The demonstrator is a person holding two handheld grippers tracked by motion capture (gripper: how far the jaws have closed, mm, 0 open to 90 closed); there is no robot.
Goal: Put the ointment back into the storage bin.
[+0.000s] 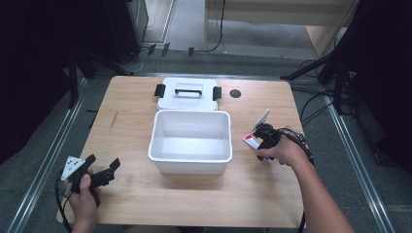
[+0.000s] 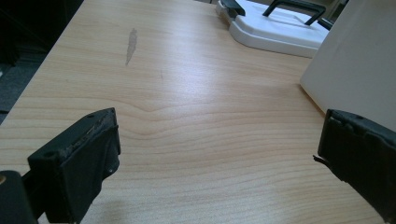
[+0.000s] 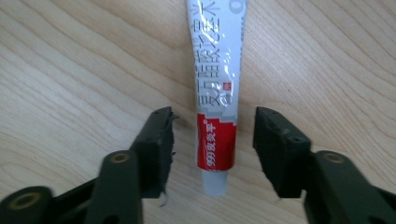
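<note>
At the right of the high view we held the right gripper (image 1: 263,138) over the ointment tube (image 3: 217,88), which lay flat on the wooden table (image 1: 131,141); its jaws straddled the tube's red end with a gap on each side, not pressing it. At lower left our left gripper (image 1: 104,171) rested with jaws wide apart, near the white bin (image 1: 190,162).

glossy crinkled foil-like tube (image 3: 217,93) on a smooth matt light wood table (image 1: 272,184); white bin (image 1: 190,141) looks like smooth plastic
</note>
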